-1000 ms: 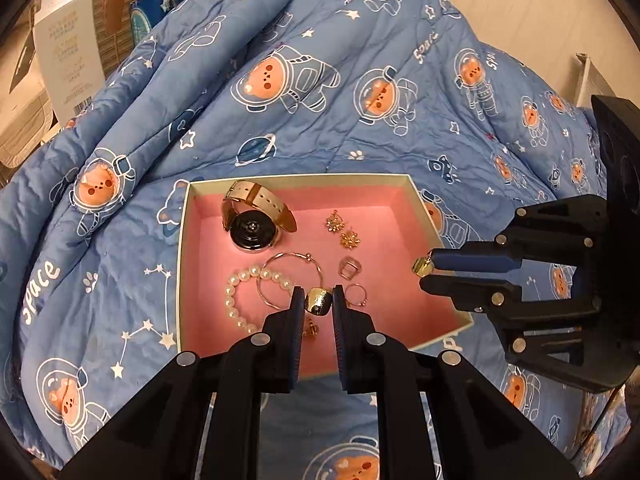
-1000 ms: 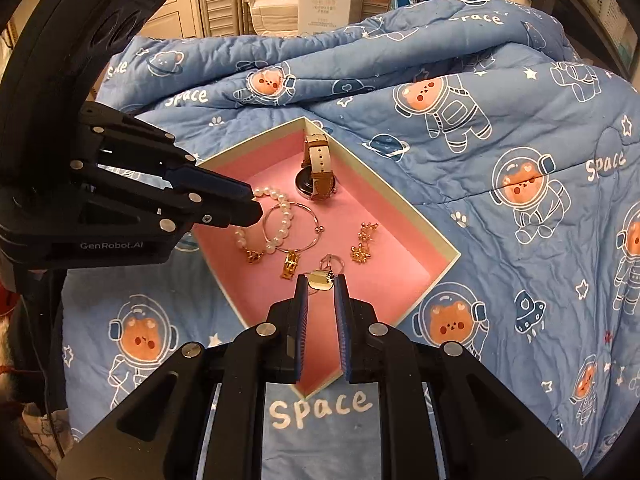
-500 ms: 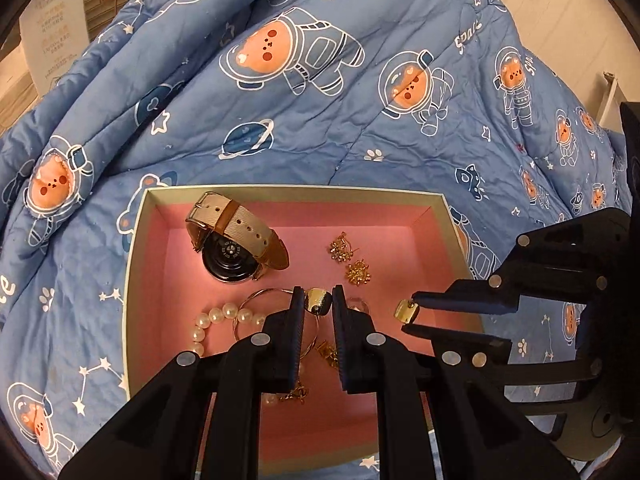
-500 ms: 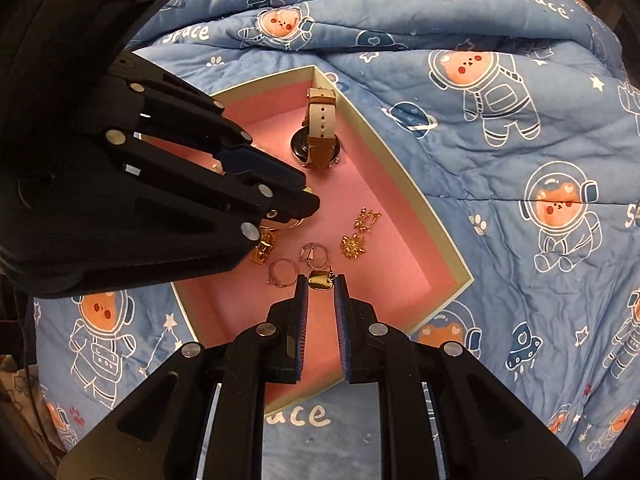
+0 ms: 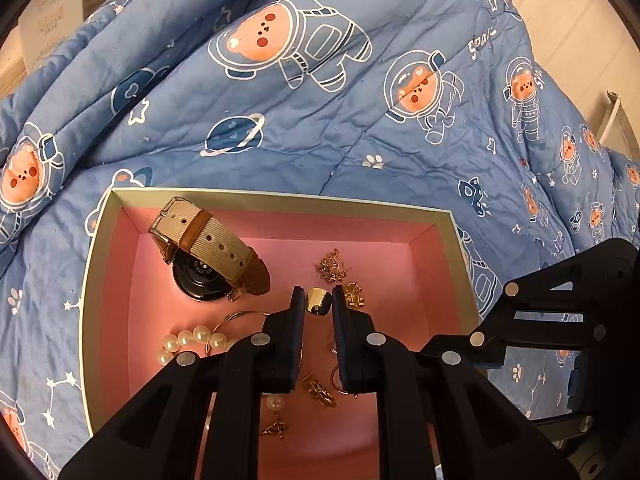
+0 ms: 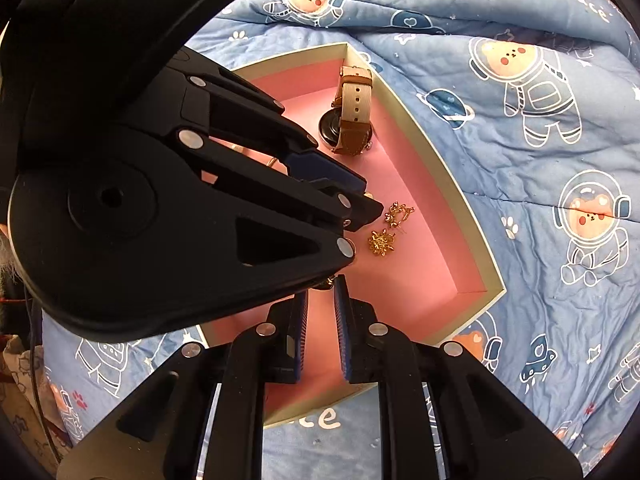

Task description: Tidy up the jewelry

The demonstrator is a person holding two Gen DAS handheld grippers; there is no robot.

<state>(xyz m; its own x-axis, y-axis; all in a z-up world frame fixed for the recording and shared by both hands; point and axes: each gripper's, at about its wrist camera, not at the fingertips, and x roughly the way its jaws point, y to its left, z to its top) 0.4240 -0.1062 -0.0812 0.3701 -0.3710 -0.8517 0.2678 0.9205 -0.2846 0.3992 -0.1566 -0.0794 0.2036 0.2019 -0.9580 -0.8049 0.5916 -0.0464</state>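
A pink-lined jewelry box (image 5: 276, 199) lies on the bed. My left gripper (image 5: 318, 302) is shut on a wide gold ring (image 5: 318, 301) and holds it low over the box, near two gold earrings (image 5: 334, 266). In the box lie a watch with a beige and brown strap (image 5: 208, 242), a pearl bracelet (image 5: 192, 338) and small gold pieces (image 5: 318, 390). In the right wrist view the left gripper body (image 6: 160, 200) covers the box's left half (image 6: 424, 152). My right gripper (image 6: 320, 286) is narrowly closed over the box; a small gold piece (image 6: 330, 280) shows at its tips, mostly hidden.
A blue quilt (image 5: 320, 100) printed with astronaut bears covers the bed around the box. The right gripper's body (image 5: 560, 320) hangs over the box's right edge. Cardboard boxes (image 5: 44, 20) stand at the far left beyond the quilt.
Both grippers have moved forward and down over the box, each still holding its gold piece. The left gripper now crosses in front of the right wrist camera.
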